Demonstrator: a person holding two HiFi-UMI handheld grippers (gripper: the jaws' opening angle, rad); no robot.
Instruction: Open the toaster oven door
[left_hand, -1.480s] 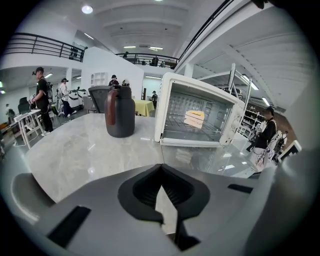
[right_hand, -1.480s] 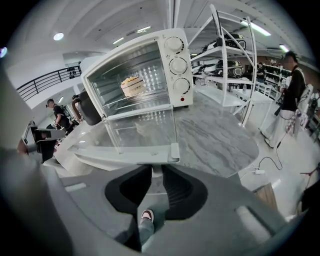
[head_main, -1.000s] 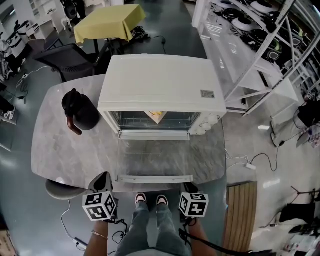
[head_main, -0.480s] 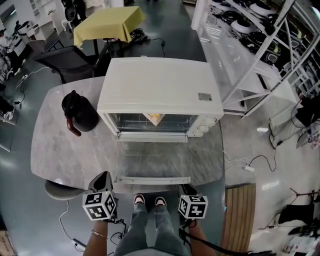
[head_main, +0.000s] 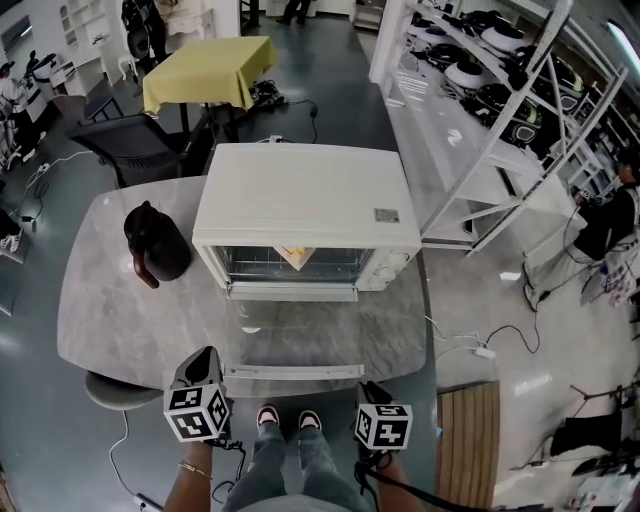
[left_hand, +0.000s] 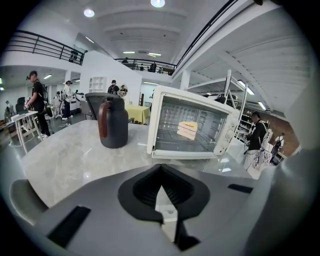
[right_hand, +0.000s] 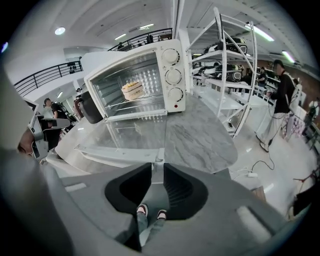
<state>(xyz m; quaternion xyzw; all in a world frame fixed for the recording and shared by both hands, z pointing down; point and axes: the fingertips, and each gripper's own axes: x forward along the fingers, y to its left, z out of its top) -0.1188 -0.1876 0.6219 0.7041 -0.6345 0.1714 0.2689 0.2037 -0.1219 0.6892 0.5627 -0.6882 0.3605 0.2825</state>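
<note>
— where does the toaster oven (head_main: 305, 205) door (head_main: 300, 335) sit for us?

— straight ahead of both claws, folded flat over the table (head_main: 120, 320). its handle bar (head_main: 293, 372) is the nearest part, ahead of and between the two. we judge the opening done.

— and the claws themselves?

— the left claw (left_hand: 161, 166) has its tips pressed together on nothing. the right claw (right_hand: 157, 165) shows a thin slit between its jaws, also empty. both hang off the table's near edge, clear of the handle. we'd guess that keeps them out of the way of the lowered door.

— anything else ahead?

— a dark jug (head_main: 155, 242) beyond the left claw, just beside the oven. a pale piece of food (head_main: 292, 255) sits on the rack, now exposed and reachable, which is likely why the door lies fully down.
</note>
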